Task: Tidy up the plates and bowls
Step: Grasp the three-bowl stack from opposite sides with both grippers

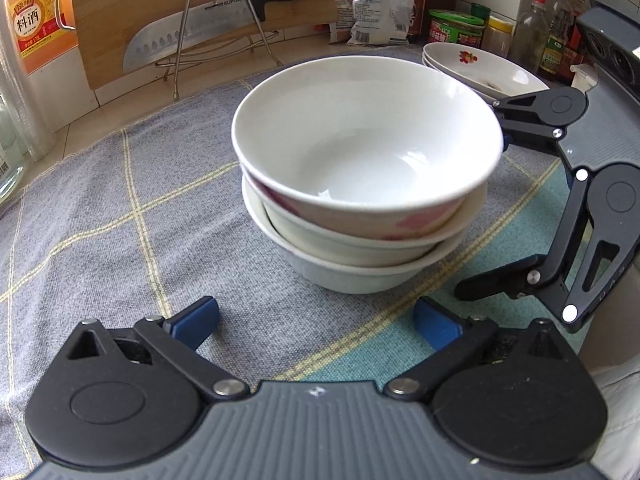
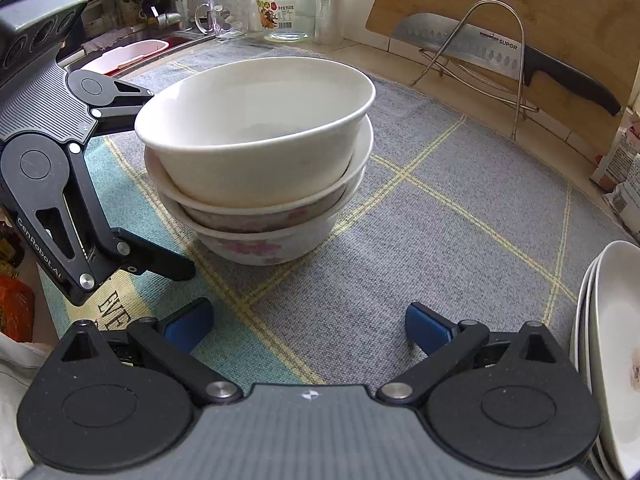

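Left tool (image 1: 316, 322): blue pads spread wide, holding nothing, bottom of frame. Right tool (image 2: 308, 326): likewise spread, empty. Woven grey-teal cloth (image 1: 120, 208) with yellow grid over worktop. Frame centre: stack of three glossy round bowls (image 1: 360, 184), lower ones pink-flowered. Upper right: stacked shallow white plates (image 1: 480, 66). Behind: wooden board (image 1: 132, 20), steel knife (image 1: 180, 34) on wire rack.

Your bowls (image 1: 366, 184) sit nested three deep on the mat (image 1: 120, 208), right ahead of your left gripper (image 1: 316, 322). Plates (image 1: 480, 66) stacked behind-right of them, maybe three. Your right gripper (image 2: 308, 326) faces the bowls from the other side, plates at its right edge. Knife (image 1: 208, 24) in rack (image 1: 224, 32) behind the mat, against the board (image 1: 120, 12).
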`<state>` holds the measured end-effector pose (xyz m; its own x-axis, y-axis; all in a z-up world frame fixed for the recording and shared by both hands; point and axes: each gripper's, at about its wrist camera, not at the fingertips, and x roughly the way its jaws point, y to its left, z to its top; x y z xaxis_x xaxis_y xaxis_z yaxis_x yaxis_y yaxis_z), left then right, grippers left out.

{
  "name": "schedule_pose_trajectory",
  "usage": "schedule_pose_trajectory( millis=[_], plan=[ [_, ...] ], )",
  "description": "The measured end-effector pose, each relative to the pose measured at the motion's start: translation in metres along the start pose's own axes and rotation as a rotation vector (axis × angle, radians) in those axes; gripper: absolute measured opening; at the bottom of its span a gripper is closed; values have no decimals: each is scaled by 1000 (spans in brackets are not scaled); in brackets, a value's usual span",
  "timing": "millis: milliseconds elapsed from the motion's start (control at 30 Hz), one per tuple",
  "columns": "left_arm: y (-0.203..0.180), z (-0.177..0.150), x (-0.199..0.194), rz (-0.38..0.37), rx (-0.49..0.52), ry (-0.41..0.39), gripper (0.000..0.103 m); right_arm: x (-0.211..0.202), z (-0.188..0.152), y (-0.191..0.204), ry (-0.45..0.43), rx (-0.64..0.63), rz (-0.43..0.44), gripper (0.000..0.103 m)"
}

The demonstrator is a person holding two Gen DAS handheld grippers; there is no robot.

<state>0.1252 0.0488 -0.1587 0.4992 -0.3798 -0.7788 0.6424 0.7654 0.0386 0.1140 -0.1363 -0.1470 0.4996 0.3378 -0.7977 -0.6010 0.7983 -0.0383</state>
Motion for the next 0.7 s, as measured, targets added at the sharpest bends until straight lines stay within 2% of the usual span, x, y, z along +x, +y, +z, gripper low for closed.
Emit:
schedule_pose_trajectory(
  millis=[433, 533, 700],
  plan=[
    [7, 8, 5, -68, 90, -10, 103, -1, 3, -1, -3, -49, 15, 103],
    [7, 12, 2, -73, 147, -25, 100, -1, 9, 2, -1, -92, 13, 103],
    [13, 21, -6, -148, 242, -63, 99, -6, 20, 6, -13, -169, 24, 103]
  ],
)
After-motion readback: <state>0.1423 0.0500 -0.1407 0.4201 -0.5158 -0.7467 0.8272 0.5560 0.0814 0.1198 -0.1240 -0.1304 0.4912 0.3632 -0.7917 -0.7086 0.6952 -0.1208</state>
